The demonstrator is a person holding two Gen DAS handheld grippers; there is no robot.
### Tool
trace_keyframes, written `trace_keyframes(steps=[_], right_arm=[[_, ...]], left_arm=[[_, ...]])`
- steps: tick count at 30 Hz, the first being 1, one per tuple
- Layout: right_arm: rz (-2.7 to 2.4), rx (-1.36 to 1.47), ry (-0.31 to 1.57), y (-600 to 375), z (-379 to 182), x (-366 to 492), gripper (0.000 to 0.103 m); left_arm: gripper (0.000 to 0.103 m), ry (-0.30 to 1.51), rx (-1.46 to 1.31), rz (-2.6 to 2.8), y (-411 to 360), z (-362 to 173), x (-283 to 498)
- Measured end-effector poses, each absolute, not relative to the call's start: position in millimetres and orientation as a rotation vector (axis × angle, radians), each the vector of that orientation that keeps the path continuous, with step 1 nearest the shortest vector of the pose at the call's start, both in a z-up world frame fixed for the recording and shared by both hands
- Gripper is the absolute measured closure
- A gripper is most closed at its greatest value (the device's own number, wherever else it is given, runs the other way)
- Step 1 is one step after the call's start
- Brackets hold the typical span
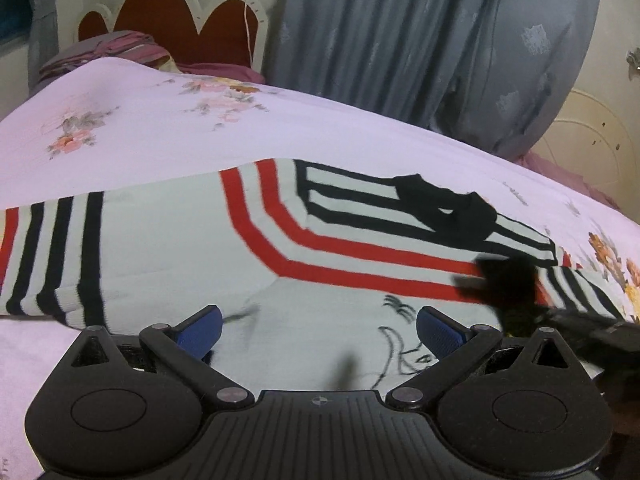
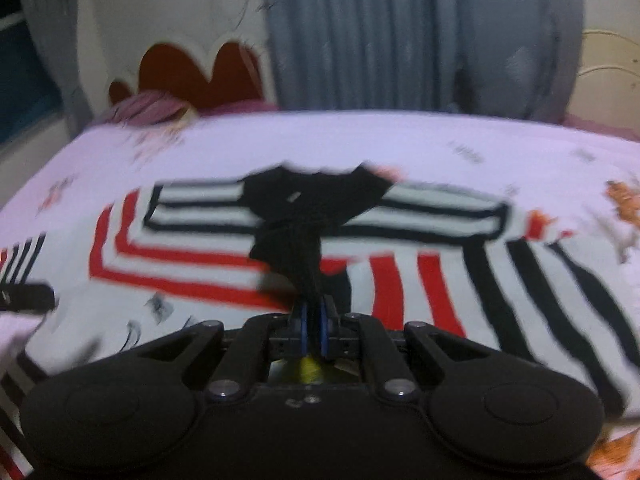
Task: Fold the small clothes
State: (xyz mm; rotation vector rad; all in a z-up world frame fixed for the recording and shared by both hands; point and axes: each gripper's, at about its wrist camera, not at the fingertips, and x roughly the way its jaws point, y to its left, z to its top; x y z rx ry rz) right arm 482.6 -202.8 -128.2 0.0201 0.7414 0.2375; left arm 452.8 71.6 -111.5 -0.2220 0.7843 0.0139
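A small white sweater (image 1: 168, 256) with red and black stripes and a black collar (image 1: 444, 204) lies spread on the bed. My left gripper (image 1: 318, 330) is open, blue pads apart, low over the sweater's white front with nothing between them. My right gripper (image 2: 313, 330) is shut on a pulled-up strip of the black collar fabric (image 2: 304, 256), which stretches from the neckline (image 2: 316, 192) to the pads. The right gripper shows blurred at the right edge of the left wrist view (image 1: 508, 284). The sweater also fills the right wrist view (image 2: 180, 256).
The bed has a pale pink floral sheet (image 1: 132, 128). A cream and red headboard (image 1: 176, 12) and folded purple bedding (image 1: 112, 50) are at the far end. Grey curtains (image 1: 420, 40) hang behind the bed.
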Motion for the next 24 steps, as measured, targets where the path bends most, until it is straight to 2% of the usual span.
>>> trace_keyframes(steps=[2,4,5,8,9,10,11,12,19,22,23,24], right_arm=[[0.269,-0.005,0.805,-189,-145,484,0.095],[0.276,-0.051,0.779,-182,-145,481,0.083],[0.288,-0.042,0.783,-183,-142,479,0.08],[0.286,0.012,0.724,-196,-122,464,0.078],[0.276,0.024,0.706,-202,-117,460,0.08],[0.262,0.04,0.692,-209,-111,456,0.084],[0.239,0.056,0.676,-218,-106,452,0.084],[0.215,0.066,0.659,-224,-101,451,0.084],[-0.004,0.122,0.581,-291,-80,437,0.088],[-0.131,0.19,0.562,-327,-78,427,0.087],[-0.17,0.216,0.565,-339,-79,425,0.087],[-0.205,0.248,0.57,-351,-81,422,0.087]], left_arm=[[0.0,0.785,-0.238,-0.007,74,-114,453],[0.001,0.78,-0.254,-0.035,71,-114,455],[0.001,0.775,-0.266,-0.055,68,-114,458],[0.001,0.765,-0.311,-0.12,56,-112,466],[0.003,0.763,-0.331,-0.149,49,-113,471],[0.011,0.765,-0.349,-0.179,42,-114,475],[0.03,0.782,-0.37,-0.21,33,-117,483],[0.036,0.804,-0.391,-0.23,26,-122,488],[0.04,0.928,-0.468,-0.276,-24,-155,525],[0.061,0.94,-0.451,-0.265,-39,-166,534],[0.083,0.934,-0.432,-0.264,-43,-166,537],[0.097,0.934,-0.41,-0.267,-44,-164,540]])
